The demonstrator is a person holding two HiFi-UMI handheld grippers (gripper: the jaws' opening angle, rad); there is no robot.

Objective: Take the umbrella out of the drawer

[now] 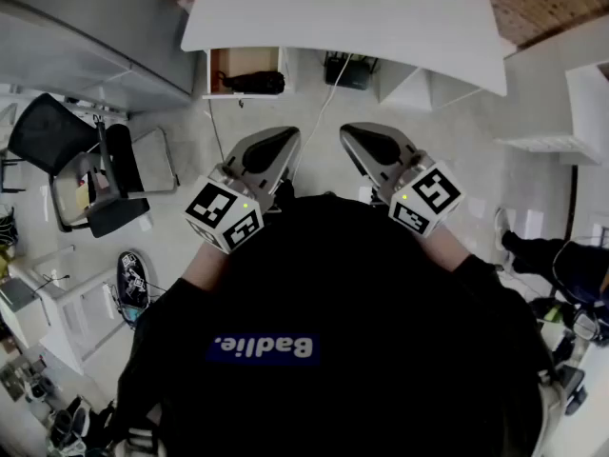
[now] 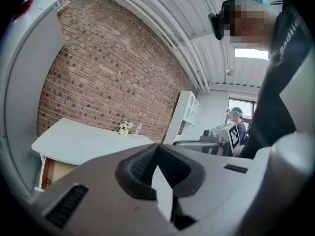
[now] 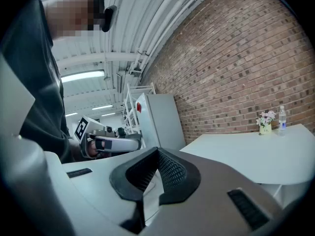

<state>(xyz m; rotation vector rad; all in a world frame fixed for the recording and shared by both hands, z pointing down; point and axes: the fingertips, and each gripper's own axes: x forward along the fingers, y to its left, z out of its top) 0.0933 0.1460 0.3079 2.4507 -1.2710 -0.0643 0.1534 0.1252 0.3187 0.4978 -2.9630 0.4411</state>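
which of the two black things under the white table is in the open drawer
The left one, the black umbrella, lying in the wood-lined drawer. The black box to its right is outside it.

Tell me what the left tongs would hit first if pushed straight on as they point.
Probably the table, at its front edge right of the open drawer, not the umbrella. The shut left tongs aim slightly down, so they might slip beneath; depth is unclear.
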